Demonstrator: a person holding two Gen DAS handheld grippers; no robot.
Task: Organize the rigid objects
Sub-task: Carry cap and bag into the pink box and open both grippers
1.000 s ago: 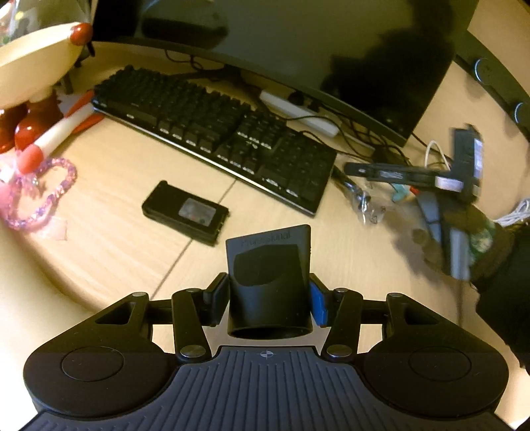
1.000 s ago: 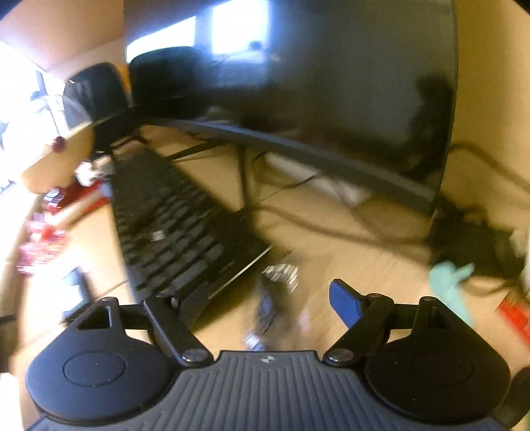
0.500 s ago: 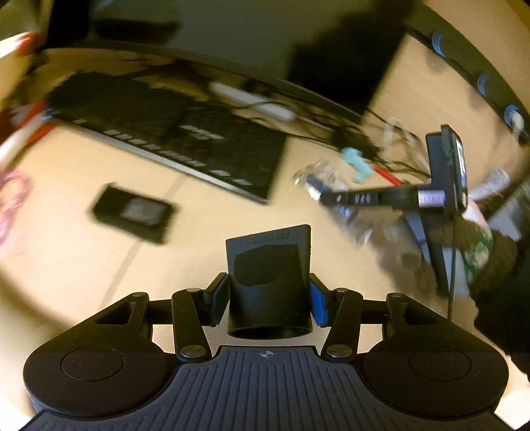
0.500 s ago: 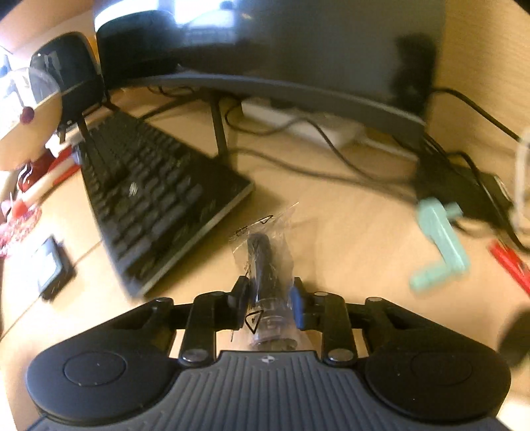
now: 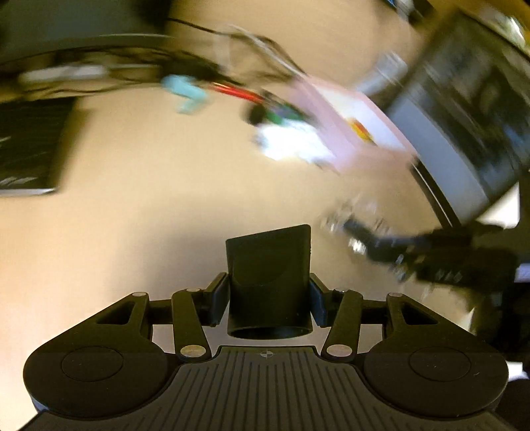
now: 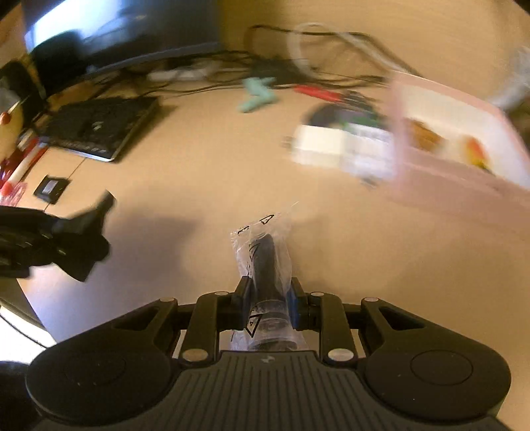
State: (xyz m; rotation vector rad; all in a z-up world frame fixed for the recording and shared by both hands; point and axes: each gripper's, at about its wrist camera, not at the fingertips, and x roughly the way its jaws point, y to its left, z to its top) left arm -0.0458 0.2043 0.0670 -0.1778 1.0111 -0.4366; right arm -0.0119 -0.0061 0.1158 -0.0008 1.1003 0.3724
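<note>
My left gripper [image 5: 269, 291] is shut on a black flared nozzle [image 5: 269, 262], held above the wooden desk [image 5: 139, 205]. My right gripper [image 6: 268, 298] is shut on a black part in a clear plastic bag [image 6: 265, 255]. In the left wrist view the right gripper [image 5: 391, 247] shows blurred at the right with its bag [image 5: 351, 222]. In the right wrist view the left gripper [image 6: 82, 222] shows at the left edge. A pink open box [image 6: 457, 149] [image 5: 357, 132] stands ahead to the right of both.
A white packet with green print [image 6: 341, 146] lies against the pink box. Behind are a teal piece [image 6: 256, 92], red items [image 6: 318, 91] and tangled cables. The keyboard [image 6: 99, 126], a small black device [image 6: 51, 187] and the monitor [image 6: 116, 30] lie left. A screen [image 5: 463, 116] stands far right.
The right gripper closed on the bagged part beside the keyboard and carried it right. Both views swung right, away from the keyboard, toward the pink box. The left still grips the nozzle.
</note>
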